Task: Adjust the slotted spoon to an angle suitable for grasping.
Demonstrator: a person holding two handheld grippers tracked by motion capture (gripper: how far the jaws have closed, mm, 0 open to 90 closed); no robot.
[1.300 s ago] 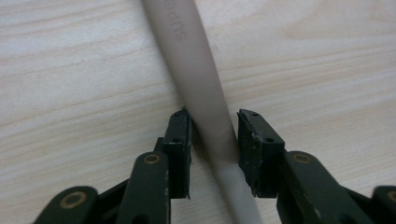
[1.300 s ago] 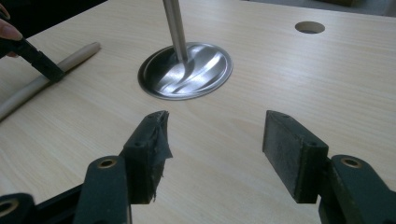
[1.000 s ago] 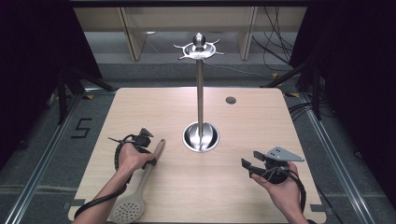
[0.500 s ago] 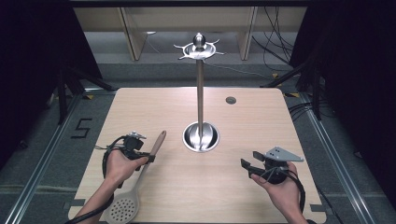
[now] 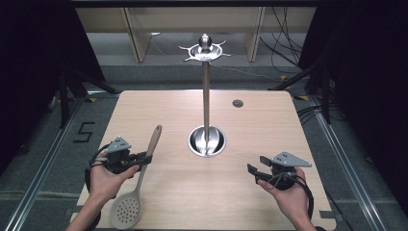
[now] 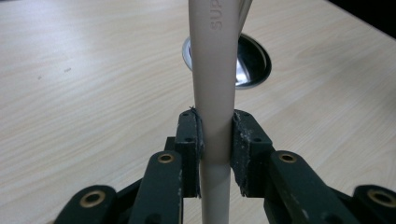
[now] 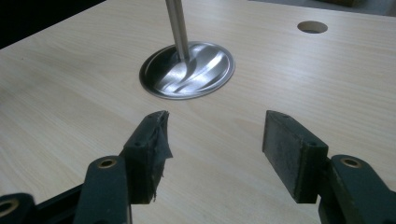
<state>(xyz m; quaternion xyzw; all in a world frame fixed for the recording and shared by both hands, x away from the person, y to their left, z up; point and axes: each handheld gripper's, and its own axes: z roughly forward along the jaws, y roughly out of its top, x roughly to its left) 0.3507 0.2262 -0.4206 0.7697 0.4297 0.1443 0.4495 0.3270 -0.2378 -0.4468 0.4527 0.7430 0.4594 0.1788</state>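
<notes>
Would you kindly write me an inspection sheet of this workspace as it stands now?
Surface: light wooden table with a round grommet hole near the far edge.
Job's things: beige slotted spoon, perforated head toward the person; metal stand with a round base and hooked top ring, no utensil hanging.
Clutter: nothing seen.
Grippers: left gripper shut on the spoon's handle, fingers pressing both sides; right gripper open, holding nothing, held over bare table.
Cables: a black cable loops from each gripper around the wrist; more cables lie on the floor beyond the table.
Surroundings: grey floor marked with a 5, wooden shelving behind, dark curtains either side.
</notes>
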